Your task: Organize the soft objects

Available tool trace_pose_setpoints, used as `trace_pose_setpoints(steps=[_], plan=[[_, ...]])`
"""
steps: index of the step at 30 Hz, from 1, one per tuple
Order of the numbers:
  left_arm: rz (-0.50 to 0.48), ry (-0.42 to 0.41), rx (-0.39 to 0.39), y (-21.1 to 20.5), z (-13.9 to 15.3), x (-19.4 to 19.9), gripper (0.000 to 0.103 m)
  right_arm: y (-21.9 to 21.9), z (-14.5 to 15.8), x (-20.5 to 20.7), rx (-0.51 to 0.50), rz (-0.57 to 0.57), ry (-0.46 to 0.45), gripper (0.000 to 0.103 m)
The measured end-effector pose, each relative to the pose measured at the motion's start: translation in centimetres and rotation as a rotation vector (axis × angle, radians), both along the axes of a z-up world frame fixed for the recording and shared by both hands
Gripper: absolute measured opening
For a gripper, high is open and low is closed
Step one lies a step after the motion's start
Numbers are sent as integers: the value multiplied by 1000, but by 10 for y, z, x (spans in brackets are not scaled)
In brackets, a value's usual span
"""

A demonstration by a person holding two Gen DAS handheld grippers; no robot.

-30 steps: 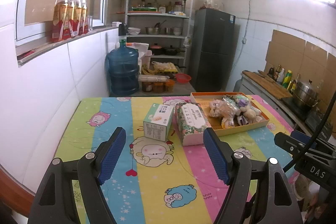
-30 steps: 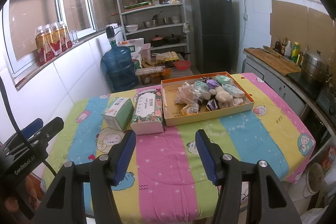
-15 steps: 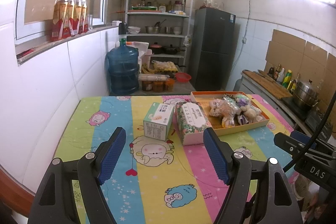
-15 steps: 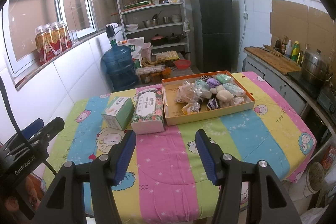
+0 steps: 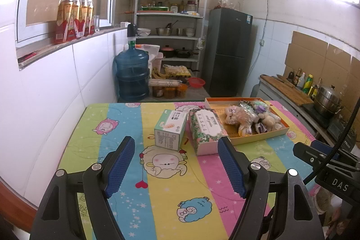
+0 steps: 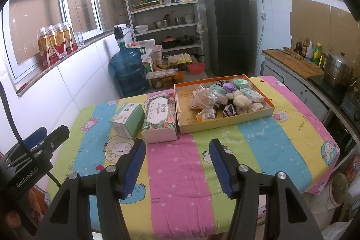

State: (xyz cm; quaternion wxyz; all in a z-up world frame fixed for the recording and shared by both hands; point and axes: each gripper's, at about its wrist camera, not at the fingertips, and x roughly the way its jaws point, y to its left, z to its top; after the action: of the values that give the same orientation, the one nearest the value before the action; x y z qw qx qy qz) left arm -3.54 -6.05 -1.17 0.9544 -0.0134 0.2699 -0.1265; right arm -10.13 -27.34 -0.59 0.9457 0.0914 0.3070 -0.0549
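Left wrist view: left claw [image 5: 176,163] wide open, blue ribbed pads well apart, nothing between them, touching nothing. It hangs above the near part of the tabletop [image 5: 105,125], tilted downward, pointing toward the boxes. Tabletop is covered with a striped cartoon-sheep cloth. Small green-and-white cardboard box [image 5: 171,129] sits just beside a longer floral-printed tissue box [image 5: 206,130]; the floral box lies against the shallow orange cardboard tray [image 5: 258,137]. Pile of small plush toys in clear plastic wrappers [image 5: 252,119] lies inside the tray, toward its right half; the tray's left part is bare. Right claw's black body shows at the right edge.

Right wrist view: right claw [image 6: 177,163] partly open, narrower gap than the left one, blue pads empty, not touching anything. It hovers over the near tabletop [image 6: 281,141], angled down, aimed about at the tray's near left corner. Orange tray [image 6: 225,122] sits at mid-tabletop, plush toys [image 6: 227,97] heaped in its centre and right, in cream, mint and purple. Floral box [image 6: 160,118] is just left of the tray, green box [image 6: 128,117] left of that and slightly turned. Left claw's black body is at the left edge.
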Motion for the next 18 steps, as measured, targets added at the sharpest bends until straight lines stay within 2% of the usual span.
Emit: trace_pose_setpoints(steps=[18], plan=[[-1, 3, 2, 0, -2, 0, 77, -1, 0, -1, 3, 0, 3, 59]])
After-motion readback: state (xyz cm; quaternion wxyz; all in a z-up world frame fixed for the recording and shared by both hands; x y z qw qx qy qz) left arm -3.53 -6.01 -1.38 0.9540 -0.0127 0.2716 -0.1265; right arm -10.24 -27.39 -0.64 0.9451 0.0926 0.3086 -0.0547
